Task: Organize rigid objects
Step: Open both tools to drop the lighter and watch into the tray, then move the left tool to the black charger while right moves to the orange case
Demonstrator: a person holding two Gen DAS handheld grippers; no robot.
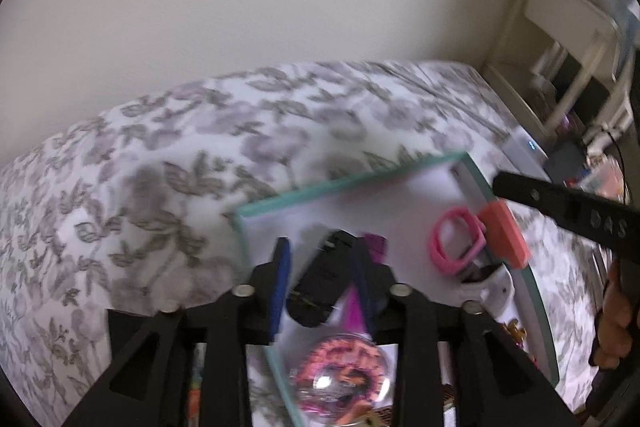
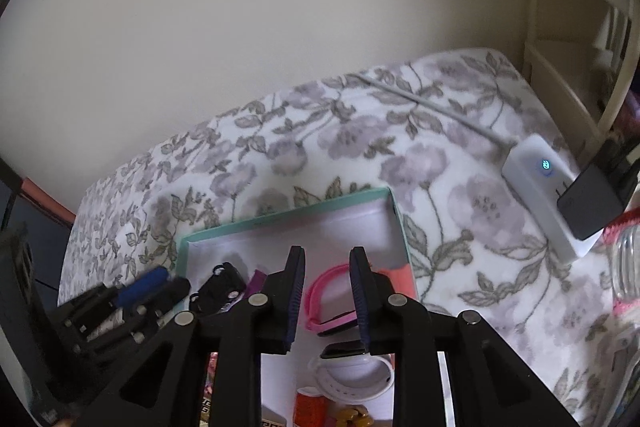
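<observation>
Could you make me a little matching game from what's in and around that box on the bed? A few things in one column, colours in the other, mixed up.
Things:
1. toy car
2. box rim
3. round watch band
4. watch nearest the right camera
Colours:
A. white
B. black
C. pink
D. teal
Pairs: 1-B, 2-D, 3-C, 4-A
</observation>
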